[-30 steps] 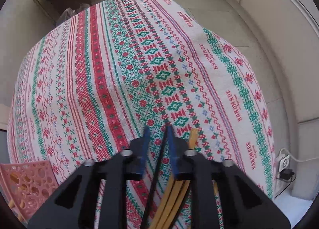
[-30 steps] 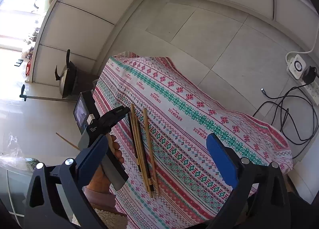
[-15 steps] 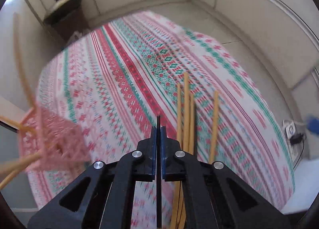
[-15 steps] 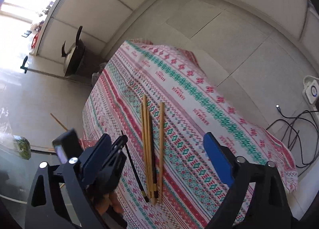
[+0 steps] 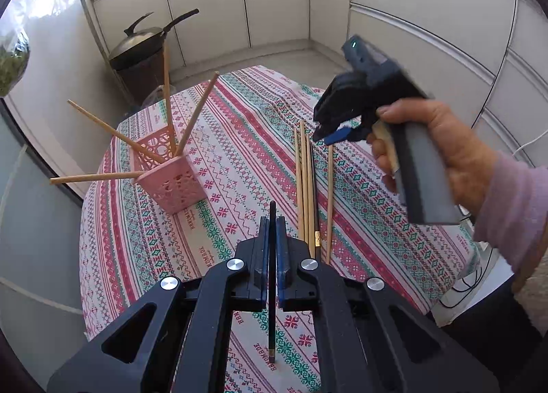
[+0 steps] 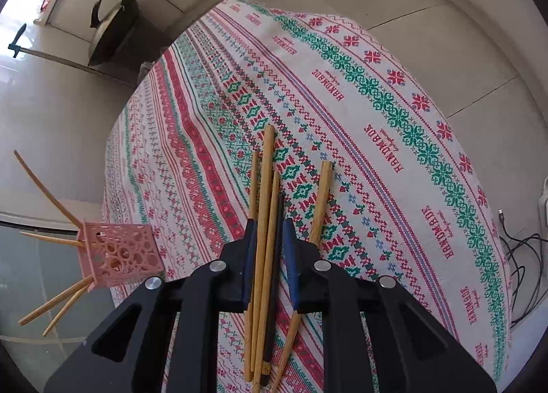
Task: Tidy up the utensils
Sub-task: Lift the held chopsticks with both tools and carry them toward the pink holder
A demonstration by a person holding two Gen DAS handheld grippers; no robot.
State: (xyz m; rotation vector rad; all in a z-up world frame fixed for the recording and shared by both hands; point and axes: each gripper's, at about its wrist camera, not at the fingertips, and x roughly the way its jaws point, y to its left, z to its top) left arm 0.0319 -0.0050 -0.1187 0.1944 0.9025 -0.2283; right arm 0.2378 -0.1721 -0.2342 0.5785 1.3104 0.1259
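Note:
My left gripper [image 5: 271,227] is shut on a black chopstick [image 5: 272,290] and holds it upright above the patterned tablecloth [image 5: 239,139]. A pink holder [image 5: 167,172] with several wooden chopsticks stands at the left; it also shows in the right wrist view [image 6: 118,254]. Several wooden chopsticks [image 5: 303,167] and one black chopstick [image 5: 313,180] lie side by side on the cloth. My right gripper [image 6: 269,232] hangs over this row [image 6: 265,194], its jaws part open around several of them, not clamped. It shows in the left wrist view [image 5: 328,134].
A dark wok with a lid [image 5: 140,42] sits on a stand beyond the table's far edge. Cables and a power strip [image 6: 524,256] lie on the floor at the right. White cabinet walls surround the table.
My left gripper closed on the black chopstick and lifted it off the cloth. My right gripper moved in over the chopstick row and its jaws narrowed.

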